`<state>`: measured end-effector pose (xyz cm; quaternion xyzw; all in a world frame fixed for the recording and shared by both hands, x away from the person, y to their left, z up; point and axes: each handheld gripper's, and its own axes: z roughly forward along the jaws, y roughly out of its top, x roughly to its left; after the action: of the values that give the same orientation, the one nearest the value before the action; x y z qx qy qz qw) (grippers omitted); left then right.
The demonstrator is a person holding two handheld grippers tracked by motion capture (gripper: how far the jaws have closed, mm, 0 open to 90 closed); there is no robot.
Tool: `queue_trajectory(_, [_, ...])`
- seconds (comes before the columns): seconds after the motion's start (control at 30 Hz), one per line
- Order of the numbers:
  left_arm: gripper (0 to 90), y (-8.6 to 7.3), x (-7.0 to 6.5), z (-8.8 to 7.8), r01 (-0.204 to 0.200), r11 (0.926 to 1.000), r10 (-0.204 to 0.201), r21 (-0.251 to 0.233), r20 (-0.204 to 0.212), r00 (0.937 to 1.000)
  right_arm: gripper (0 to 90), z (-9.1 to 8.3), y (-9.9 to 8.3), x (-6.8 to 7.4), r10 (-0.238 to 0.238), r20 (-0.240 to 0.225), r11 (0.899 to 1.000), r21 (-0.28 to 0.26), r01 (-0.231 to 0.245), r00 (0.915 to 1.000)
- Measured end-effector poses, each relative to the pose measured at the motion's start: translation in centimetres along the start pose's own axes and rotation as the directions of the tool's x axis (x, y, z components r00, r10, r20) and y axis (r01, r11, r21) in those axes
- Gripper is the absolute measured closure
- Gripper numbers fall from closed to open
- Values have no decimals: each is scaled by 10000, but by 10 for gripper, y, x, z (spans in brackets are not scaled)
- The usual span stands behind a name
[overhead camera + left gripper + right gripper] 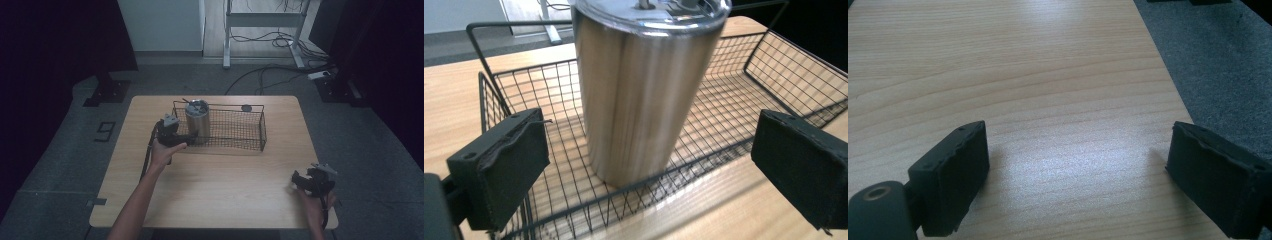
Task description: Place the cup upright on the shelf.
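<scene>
High view: a wooden table [215,195] bearing a black wire basket [235,131] toward its far edge. A steel tumbler [197,120] with a clear lid stands upright inside the basket's left end. The person's left forearm reaches forward from the bottom edge, and the left hand [164,150] holds the left gripper [186,136] level against the basket's near left corner, aimed at the tumbler. The right hand [314,200] rests near the table's near right corner, well apart from the basket, holding the right gripper [296,179] pointed leftward.

Left gripper view: jaws spread wide, one on each side of the tumbler [644,85], not touching it.

Right gripper view: jaws spread wide over bare tabletop [1013,75], holding nothing.
</scene>
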<state>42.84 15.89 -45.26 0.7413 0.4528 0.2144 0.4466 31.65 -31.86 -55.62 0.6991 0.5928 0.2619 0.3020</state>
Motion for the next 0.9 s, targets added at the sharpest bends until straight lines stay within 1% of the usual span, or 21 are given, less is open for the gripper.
queue_trajectory(0.03, [23, -4, 0, -6, 47, 10000, -47, 49, 39, 10000, 98, 0, 0, 0, 17, 2, 10000, 5, -17, 10000])
queue_trajectory(0.07, [25, -4, 0, -6, 47, 10000, -47, 49, 39, 10000, 98, 0, 0, 0, 17, 2, 10000, 5, -17, 10000])
queue_trajectory(0.13, [29, -9, 0, -14, 118, 9998, -119, 127, 100, 9999, 98, 0, 0, 0, 24, 4, 10000, 15, -24, 10000])
queue_trajectory(0.17, [34, -14, 0, -21, 130, 9999, -131, 106, 146, 9998, 98, 0, 0, 0, 21, 5, 10000, 15, -21, 10000])
queue_trajectory(0.2, [40, -14, 0, -21, 130, 9999, -131, 106, 146, 9998, 98, 0, 0, 0, 21, 5, 10000, 15, -21, 10000])
queue_trajectory(0.23, [42, -19, 1, -27, 96, 9998, -99, 172, 185, 9998, 98, 0, 0, 0, 20, 2, 10000, 13, -20, 10000])
queue_trajectory(0.27, [44, -19, 1, -27, 96, 9998, -99, 172, 185, 9998, 98, 0, 0, 0, 20, 2, 10000, 13, -20, 10000])
queue_trajectory(0.4, [65, -31, 3, -42, 96, 9999, -97, 98, 176, 9998, 99, 0, 0, 0, 22, 3, 10000, 13, -22, 10000])
queue_trajectory(0.47, [71, -33, 3, -45, 60, 9999, -62, 94, 173, 9998, 99, 0, 0, 0, 22, 1, 10000, 14, -22, 10000])
queue_trajectory(0.53, [70, -42, 2, -54, -30, 9999, 26, 150, 240, 9997, 99, 0, 0, 0, 20, -3, 10000, 12, -20, 10000])
queue_trajectory(0.67, [71, -50, -1, -62, -49, 9998, 42, 211, 338, 9994, 99, 0, 0, 0, 19, 0, 10000, 12, -19, 10000])
queue_trajectory(0.73, [70, -56, -2, -66, -108, 9996, 101, 266, 294, 9995, 100, 0, 0, 0, 32, 0, 10000, 18, -32, 10000])
queue_trajectory(0.8, [70, -65, -4, -72, -60, 9995, 48, 320, 353, 9994, 100, 0, 0, 0, 27, -1, 10000, 17, -27, 10000])
queue_trajectory(0.83, [70, -65, -4, -72, -60, 9995, 48, 320, 353, 9994, 100, 0, 0, 0, 27, -1, 10000, 17, -27, 10000])
queue_trajectory(0.9, [70, -76, -4, -78, 0, 9992, -15, 393, 386, 9993, 101, 0, 0, 0, 28, -5, 10000, 16, -28, 10000])
